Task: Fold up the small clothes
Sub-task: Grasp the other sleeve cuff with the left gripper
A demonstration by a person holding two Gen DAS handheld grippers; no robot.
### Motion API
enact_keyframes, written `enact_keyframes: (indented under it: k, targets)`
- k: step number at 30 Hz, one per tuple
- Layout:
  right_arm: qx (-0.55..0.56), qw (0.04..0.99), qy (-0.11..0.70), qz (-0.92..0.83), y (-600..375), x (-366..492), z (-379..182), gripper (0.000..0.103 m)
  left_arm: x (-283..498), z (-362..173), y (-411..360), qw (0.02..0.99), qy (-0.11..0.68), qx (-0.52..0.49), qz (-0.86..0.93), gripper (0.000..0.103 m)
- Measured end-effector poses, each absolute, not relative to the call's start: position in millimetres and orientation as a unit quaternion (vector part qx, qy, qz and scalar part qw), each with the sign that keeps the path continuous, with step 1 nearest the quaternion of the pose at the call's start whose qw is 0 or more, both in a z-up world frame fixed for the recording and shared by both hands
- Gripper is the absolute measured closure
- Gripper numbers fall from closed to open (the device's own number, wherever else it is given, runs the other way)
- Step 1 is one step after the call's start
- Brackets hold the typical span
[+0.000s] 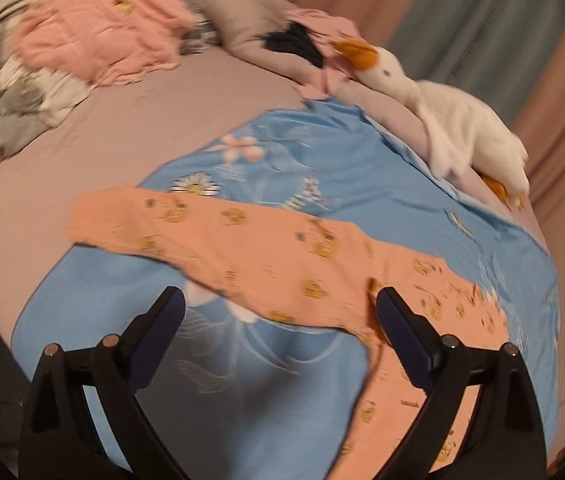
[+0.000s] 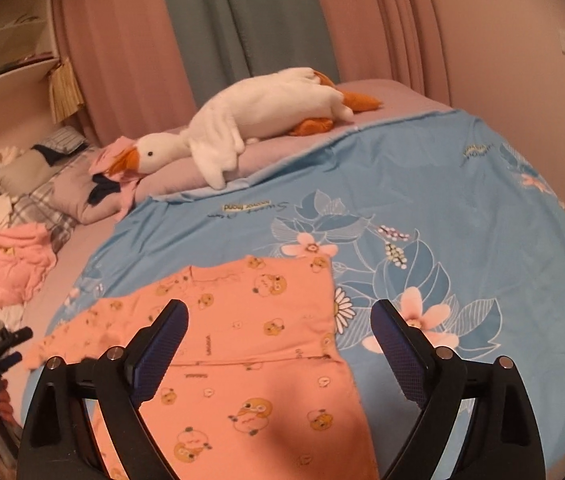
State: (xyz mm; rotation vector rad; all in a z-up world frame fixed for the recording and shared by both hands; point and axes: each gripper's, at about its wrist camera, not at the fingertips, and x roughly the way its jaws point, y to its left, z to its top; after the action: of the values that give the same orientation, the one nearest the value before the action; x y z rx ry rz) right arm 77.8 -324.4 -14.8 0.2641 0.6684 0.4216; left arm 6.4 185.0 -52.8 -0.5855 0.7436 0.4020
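We see a small orange cotton top with yellow chick pictures [image 2: 266,320] lying flat on a blue bed sheet with big flower prints [image 2: 422,208], which is spread over a bed with a dusty pink cover [image 1: 94,140]. In the left wrist view one long sleeve of the top [image 1: 142,216] reaches out to the left side across the blue sheet. Our left claw [image 1: 278,312] hangs just above the top with its jaws spread wide and nothing between them. Our right claw [image 2: 278,320] is also above the top, jaws wide apart and holding nothing. In the right wrist view the top has a straight crease running across its middle. A white plush goose with an orange beak [image 2: 266,116] lies on a pink pillow at the far edge of the blue sheet. A crumpled pink cloth [image 1: 98,36] sits on a grey checked blanket [image 1: 22,100], well apart from the top. Pink and green curtains [image 2: 210,32] hang behind the bed.
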Motion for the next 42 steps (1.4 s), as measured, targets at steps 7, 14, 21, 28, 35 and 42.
enact_keyframes:
  k: [7,14,21,28,35,42]
  targets:
    - [0.141,0.911,0.333,0.201,-315.3,73.3,-18.0,0.011,-11.1,-66.4,227.0,0.845,0.348,-0.337,0.229,0.007]
    - [0.112,0.920,0.323,0.194,-300.2,59.9,-8.7,0.011,-25.2,-96.0,281.0,0.799,0.344,-0.399,0.291,0.014]
    - [0.112,0.919,0.330,0.183,-296.9,60.5,-13.5,0.011,-34.5,-120.4,322.2,0.768,0.315,-0.473,0.296,0.028]
    - [0.110,0.918,0.337,0.178,-292.2,61.1,-16.2,0.011,-34.2,-142.0,345.2,0.746,0.289,-0.524,0.292,0.050]
    - [0.109,0.918,0.338,0.178,-287.5,61.1,-15.8,0.011,-24.9,-153.2,358.7,0.738,0.271,-0.543,0.293,0.097]
    - [0.114,0.917,0.339,0.179,-289.4,60.2,-17.7,0.011,-16.4,-114.1,344.9,0.778,0.231,-0.509,0.286,0.098]
